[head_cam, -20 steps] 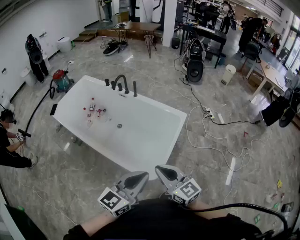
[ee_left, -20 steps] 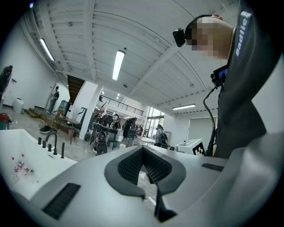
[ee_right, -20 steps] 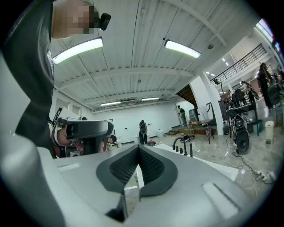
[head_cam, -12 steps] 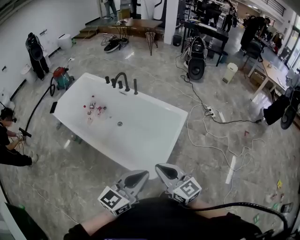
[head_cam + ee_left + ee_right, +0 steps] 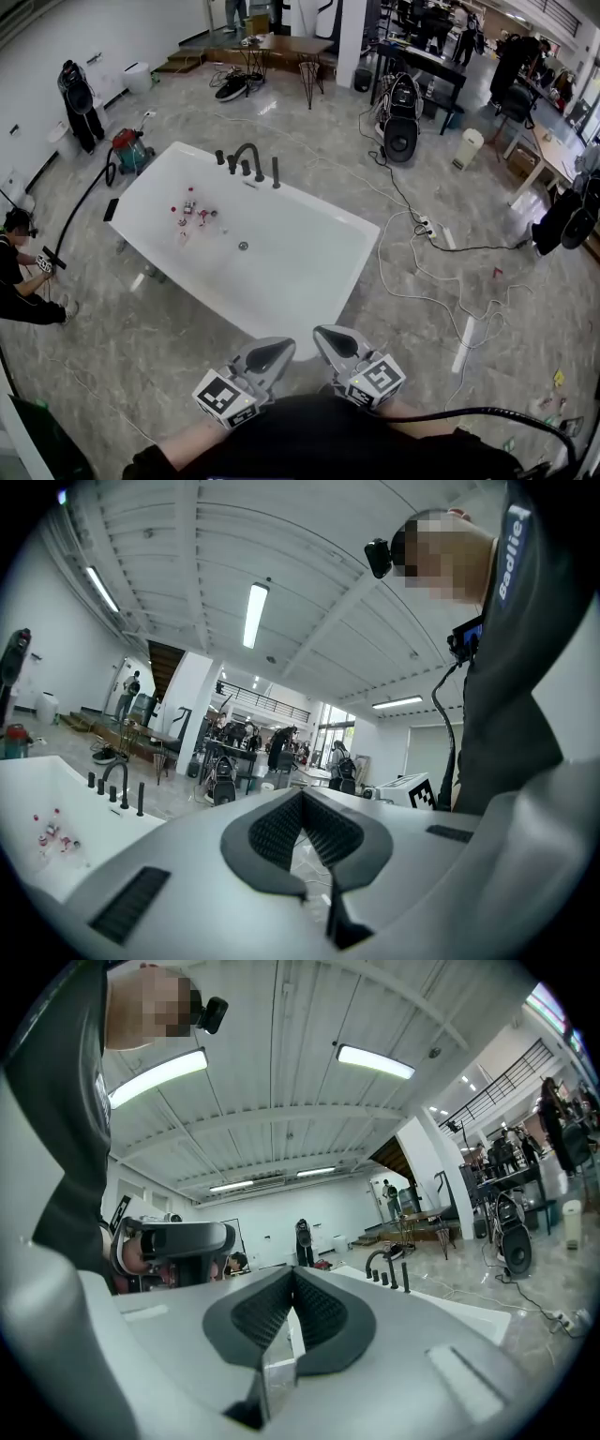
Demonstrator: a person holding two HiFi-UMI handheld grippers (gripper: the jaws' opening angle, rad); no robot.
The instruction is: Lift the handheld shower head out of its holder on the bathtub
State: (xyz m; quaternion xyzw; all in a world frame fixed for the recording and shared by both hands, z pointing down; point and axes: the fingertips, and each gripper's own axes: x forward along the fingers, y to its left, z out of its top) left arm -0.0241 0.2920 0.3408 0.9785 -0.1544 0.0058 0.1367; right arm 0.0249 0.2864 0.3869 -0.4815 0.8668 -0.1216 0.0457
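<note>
On the bathtub's (image 5: 319,201) far rim, the handheld shower head (image 5: 275,172) stands upright in its holder, just beside the faucet (image 5: 246,155), untouched. Risk, as I judge it: the slim dark fittings stand close together, so you could seize the wrong one or knock it with closed jaws. Your left gripper (image 5: 272,355) and right gripper (image 5: 333,343) sit level against your body, short of the near rim, both pressed together and empty.

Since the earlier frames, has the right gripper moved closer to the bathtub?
No. The right gripper sits just short of the near corner of the bathtub, as before, jaws shut and empty. Only the whole view has shifted slightly.
</note>
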